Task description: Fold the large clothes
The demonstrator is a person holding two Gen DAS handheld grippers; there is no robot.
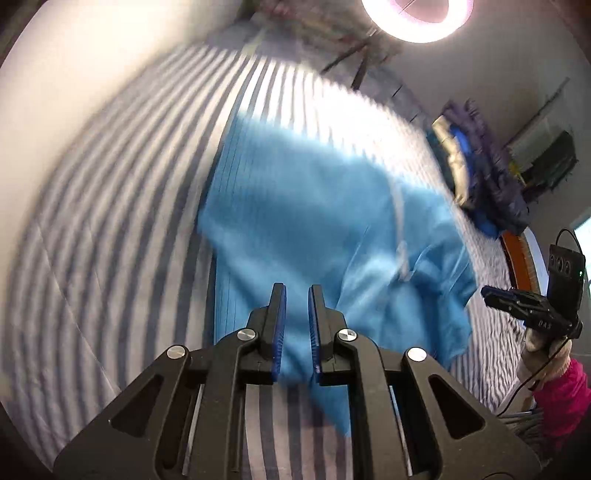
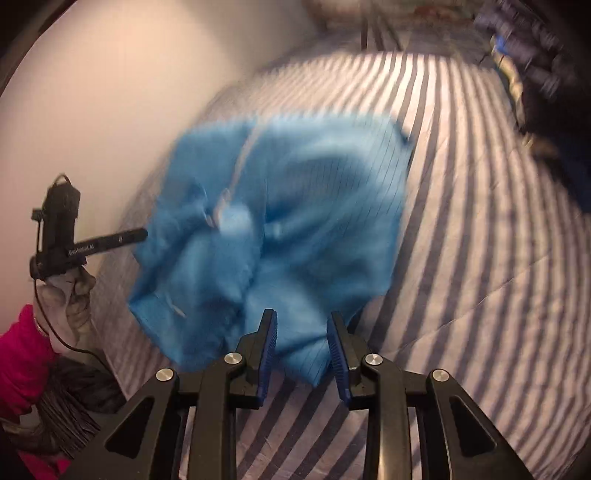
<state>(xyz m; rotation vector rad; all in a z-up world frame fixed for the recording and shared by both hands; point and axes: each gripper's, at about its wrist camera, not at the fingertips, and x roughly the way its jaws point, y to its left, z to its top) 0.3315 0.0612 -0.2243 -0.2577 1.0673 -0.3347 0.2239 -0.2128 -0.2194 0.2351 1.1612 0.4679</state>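
Note:
A large light-blue garment (image 1: 314, 206) lies crumpled on the striped bed sheet (image 1: 110, 221). A pale cord or zip runs down its middle. My left gripper (image 1: 297, 290) hovers over the garment's near edge. Its blue pads stand a narrow gap apart and nothing is pinched between them. In the right wrist view the same garment (image 2: 295, 192) is blurred. My right gripper (image 2: 301, 317) is open above its near hem and holds nothing. Each gripper also shows in the other's view: the right gripper (image 1: 491, 293) at the right edge and the left gripper (image 2: 142, 233) at the left.
A pile of dark and blue clothes (image 1: 476, 173) sits at the bed's far right corner. A ring lamp (image 1: 417, 18) glows overhead. A pale wall (image 2: 110, 92) borders the bed. A person's pink sleeve (image 2: 18, 354) and gloved hand (image 2: 77, 299) are at the left.

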